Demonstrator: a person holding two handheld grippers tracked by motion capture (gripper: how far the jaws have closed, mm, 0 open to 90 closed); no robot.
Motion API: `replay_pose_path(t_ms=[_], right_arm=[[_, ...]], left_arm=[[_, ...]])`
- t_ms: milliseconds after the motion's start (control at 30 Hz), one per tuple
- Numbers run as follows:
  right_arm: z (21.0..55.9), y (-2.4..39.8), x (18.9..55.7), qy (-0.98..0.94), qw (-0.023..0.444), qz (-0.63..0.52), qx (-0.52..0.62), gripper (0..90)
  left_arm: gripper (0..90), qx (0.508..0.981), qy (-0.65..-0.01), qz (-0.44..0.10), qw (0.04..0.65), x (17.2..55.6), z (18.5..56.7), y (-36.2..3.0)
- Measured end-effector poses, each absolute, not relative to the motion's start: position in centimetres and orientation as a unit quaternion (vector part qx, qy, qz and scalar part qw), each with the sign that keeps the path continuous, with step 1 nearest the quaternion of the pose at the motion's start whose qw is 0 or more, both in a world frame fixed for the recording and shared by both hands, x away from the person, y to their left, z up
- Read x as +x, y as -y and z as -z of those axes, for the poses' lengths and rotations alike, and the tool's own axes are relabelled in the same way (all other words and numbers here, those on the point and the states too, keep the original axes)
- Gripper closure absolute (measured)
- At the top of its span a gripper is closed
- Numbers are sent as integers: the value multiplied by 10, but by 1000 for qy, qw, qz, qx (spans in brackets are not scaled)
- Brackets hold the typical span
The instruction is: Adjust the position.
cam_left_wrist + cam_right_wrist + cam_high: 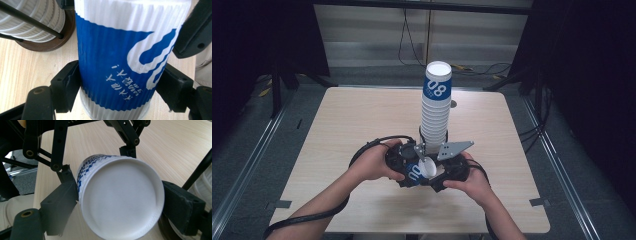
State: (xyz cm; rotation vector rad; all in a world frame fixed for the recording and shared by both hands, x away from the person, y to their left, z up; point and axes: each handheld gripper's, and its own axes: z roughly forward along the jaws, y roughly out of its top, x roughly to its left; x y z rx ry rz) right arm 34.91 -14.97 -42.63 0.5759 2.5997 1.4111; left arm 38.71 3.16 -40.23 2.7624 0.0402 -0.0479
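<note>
A blue and white ribbed paper cup [419, 171] lies on its side just above the table, near its front, held between both grippers. My left gripper [411, 170] is shut on the cup [120, 65], with one jaw on each side of the blue band. My right gripper [434, 172] is shut on the cup [120, 200] near its base, and the white bottom faces this camera. A tall stack of the same cups [435, 107] stands upright on a round brown base [50, 42] right behind the grippers. The left gripper's black linkage [58, 147] grips the cup's far part.
The wooden table [362, 115] has bare room left, right and behind the stack. Dark curtains flank the table, and cables [412, 45] lie on the floor beyond its far edge. A grey three-cornered plate [454, 148] tops the right gripper.
</note>
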Motion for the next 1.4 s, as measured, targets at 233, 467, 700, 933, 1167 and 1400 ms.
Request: replay_pose_path(t_ms=[233, 467, 700, 933, 1167, 1400], right_arm=[[426, 150, 349, -859, 63, -470, 191, 166], [428, 149, 349, -863, 56, -466, 186, 202], [430, 150, 350, -863, 50, -465, 190, 246], [430, 152, 349, -866, 54, -462, 185, 260], [429, 154, 350, -862, 60, -468, 183, 271], [427, 156, 350, -856, 62, -480, 182, 277]], left_arm=[[253, 982, -13, 17, 188, 387, 403, -31], [253, 983, -7, 15, 183, 387, 401, -31], [252, 984, 6, 8, 178, 388, 401, -31], [246, 981, 3, 9, 192, 388, 405, -31], [212, 978, -1, 6, 208, 390, 405, -34], [159, 973, -23, 7, 229, 395, 404, -42]])
